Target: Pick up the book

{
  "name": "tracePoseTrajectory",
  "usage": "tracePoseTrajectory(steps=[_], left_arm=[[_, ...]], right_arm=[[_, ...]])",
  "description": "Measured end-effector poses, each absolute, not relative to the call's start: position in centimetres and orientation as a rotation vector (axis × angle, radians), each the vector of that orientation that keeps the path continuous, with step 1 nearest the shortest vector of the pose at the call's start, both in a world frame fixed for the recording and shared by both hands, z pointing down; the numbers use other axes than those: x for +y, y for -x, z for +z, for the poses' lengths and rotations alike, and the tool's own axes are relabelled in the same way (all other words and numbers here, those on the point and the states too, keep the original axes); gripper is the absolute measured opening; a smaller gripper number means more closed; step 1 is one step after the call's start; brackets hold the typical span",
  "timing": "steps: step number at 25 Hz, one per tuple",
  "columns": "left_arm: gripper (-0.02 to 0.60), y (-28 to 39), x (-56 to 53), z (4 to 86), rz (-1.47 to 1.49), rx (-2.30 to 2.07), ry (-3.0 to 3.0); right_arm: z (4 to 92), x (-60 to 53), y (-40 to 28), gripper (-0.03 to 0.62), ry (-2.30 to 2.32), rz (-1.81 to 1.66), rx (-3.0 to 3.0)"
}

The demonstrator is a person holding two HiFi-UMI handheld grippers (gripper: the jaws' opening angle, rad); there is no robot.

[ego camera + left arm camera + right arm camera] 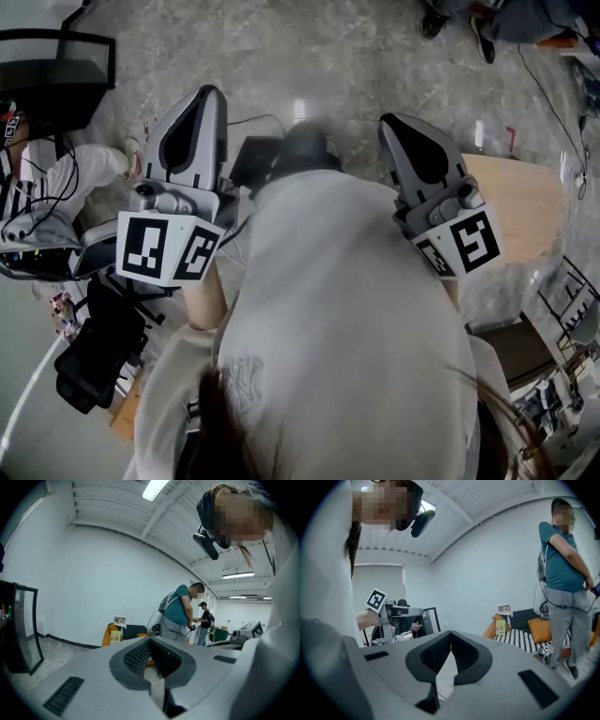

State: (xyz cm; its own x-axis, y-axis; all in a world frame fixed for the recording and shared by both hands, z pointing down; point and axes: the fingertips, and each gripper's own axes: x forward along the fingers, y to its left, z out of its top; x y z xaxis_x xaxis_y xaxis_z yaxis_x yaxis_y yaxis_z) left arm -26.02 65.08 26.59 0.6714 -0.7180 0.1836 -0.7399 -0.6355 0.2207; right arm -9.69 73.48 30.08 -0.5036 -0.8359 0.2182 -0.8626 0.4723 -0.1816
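Left gripper (206, 94) and right gripper (394, 124) were both fully closed, jaw tips touching, nothing held, near level at the person's chest. Book couldn't be made out in any view.

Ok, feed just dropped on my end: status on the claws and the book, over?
Left claw shut, empty. Right claw shut, empty. No book plainly in view. Person in teal shirt stands across the room.
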Motion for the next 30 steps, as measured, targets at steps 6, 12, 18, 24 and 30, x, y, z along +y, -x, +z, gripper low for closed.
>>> tracePoseTrajectory(steps=[6,12,18,24,30], left_arm=[[0.009,23.0,64.2,27.9,0.152,-1.141,-2.578],[0.009,24.2,60.0,29.2,0.171,-1.131,-2.538],[0.009,27.1,53.8,28.1,0.152,-1.131,-2.538],[0.009,27.5,49.3,28.8,0.173,-1.105,-2.529],[0.009,26.6,46.6,30.1,0.218,-1.075,-2.511]], right_arm=[[31.4,72.9,5.8,0.020,-1.551,0.495,-2.573],[32.0,68.2,6.5,0.020,-1.575,0.553,-2.541],[30.2,62.2,8.9,0.018,-1.596,0.539,-2.535],[30.1,57.9,8.6,0.019,-1.653,0.526,-2.509],[31.8,55.3,7.9,0.020,-1.668,0.601,-2.473]])
